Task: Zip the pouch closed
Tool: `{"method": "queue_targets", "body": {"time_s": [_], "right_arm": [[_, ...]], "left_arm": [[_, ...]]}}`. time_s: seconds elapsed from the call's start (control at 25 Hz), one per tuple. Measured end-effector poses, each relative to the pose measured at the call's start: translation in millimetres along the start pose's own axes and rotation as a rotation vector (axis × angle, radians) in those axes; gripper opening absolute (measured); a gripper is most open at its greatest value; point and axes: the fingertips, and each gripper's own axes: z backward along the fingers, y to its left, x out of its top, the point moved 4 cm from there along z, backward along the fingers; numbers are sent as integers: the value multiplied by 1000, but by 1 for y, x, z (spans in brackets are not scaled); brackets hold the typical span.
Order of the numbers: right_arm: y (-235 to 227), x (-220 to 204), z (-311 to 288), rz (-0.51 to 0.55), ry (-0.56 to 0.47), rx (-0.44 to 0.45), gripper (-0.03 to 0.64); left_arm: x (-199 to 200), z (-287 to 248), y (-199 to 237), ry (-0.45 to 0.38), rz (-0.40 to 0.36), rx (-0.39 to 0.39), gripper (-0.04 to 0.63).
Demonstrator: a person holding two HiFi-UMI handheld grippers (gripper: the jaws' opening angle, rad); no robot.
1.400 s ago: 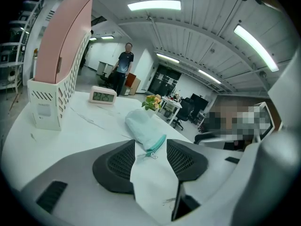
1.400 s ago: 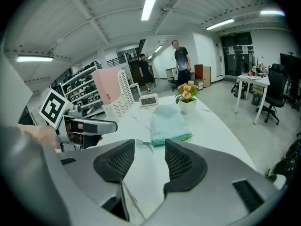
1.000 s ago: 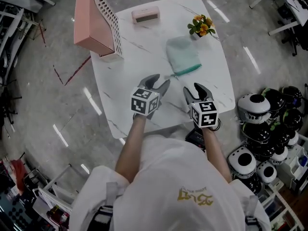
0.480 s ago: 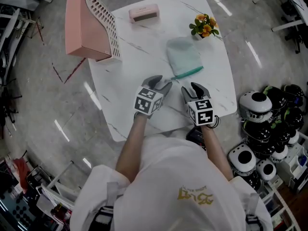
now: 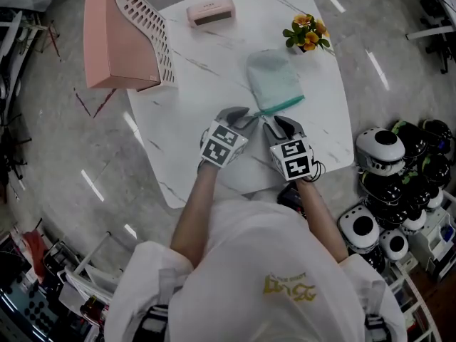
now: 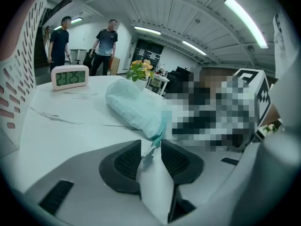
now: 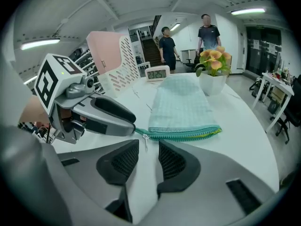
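The green pouch [image 5: 273, 82] lies flat on the white table [image 5: 192, 98], with the flowers [image 5: 308, 34] just past its far corner. At the pouch's near corner the left tool [image 5: 242, 115] has just been closing, but its sides are apart, with the pouch's end tab [image 6: 153, 147] loose between them. The right tool [image 5: 279, 125] has been closing too and is also apart, with the zipper pull [image 7: 146, 138] in its gap.

Pale mint with a fine woven check on the pouch [image 5: 274, 80], edged by a darker teal zip [image 5: 282, 107] tipped yellow at one end. White with thin grey veins across the table [image 5: 206, 77]. Pink for the slotted rack [image 5: 117, 45] and the small clock [image 5: 210, 11]. Orange and yellow for the flowers [image 5: 308, 28], over green leaves [image 5: 293, 40]. Grey on the left gripper [image 5: 246, 115] and right gripper [image 5: 276, 124], each with a black-and-white marker cube [image 5: 223, 144].
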Motion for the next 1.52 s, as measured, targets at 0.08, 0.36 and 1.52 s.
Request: {"method": "queue_targets", "body": {"time_s": [0.08,0.36,1.52], "right_arm": [[3,-1,-4,18,11,3,138],[2,-2,-10,29,25,-1,100],[-2,-5,-19,104,54,-6,25]], "left_arm": [[0,-3,-1,11,-17,-6,150],[-2,-6,-7,37,-62,-46,117],[-3,-26,-16,114,-204,-52,38]]}}
